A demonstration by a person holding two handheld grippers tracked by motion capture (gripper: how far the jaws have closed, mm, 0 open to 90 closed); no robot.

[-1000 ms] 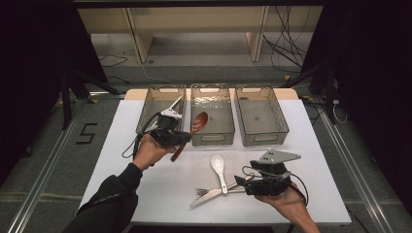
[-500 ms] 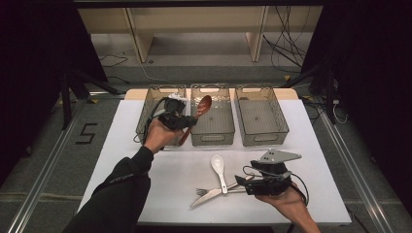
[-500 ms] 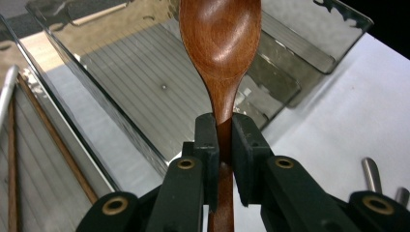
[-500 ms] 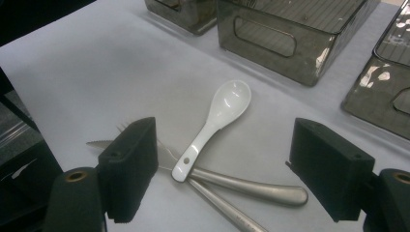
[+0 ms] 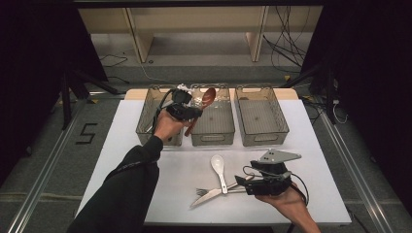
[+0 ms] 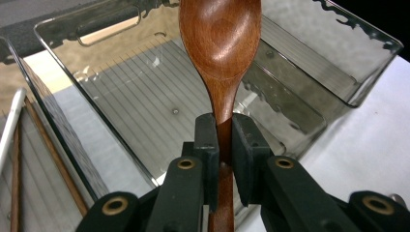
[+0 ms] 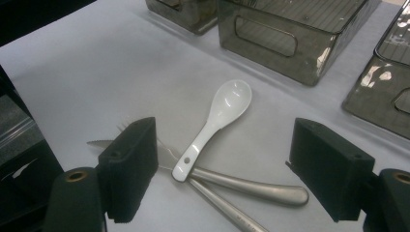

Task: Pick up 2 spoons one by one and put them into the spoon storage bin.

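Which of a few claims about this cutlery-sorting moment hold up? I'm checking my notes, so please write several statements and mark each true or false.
1. The left gripper is shut on the brown wooden spoon. True.
2. The wooden spoon's bowl hangs over the middle clear grey plastic bin. True.
3. The right gripper clamps the white ceramic spoon. False: its jaws stand open, with the white spoon lying on the white table between them.
4. The white ceramic spoon lies inside the right-hand clear grey bin. False: it lies on the table, its handle over the metal fork and metal knife.
5. The left-hand clear grey bin holds thin sticks. True.
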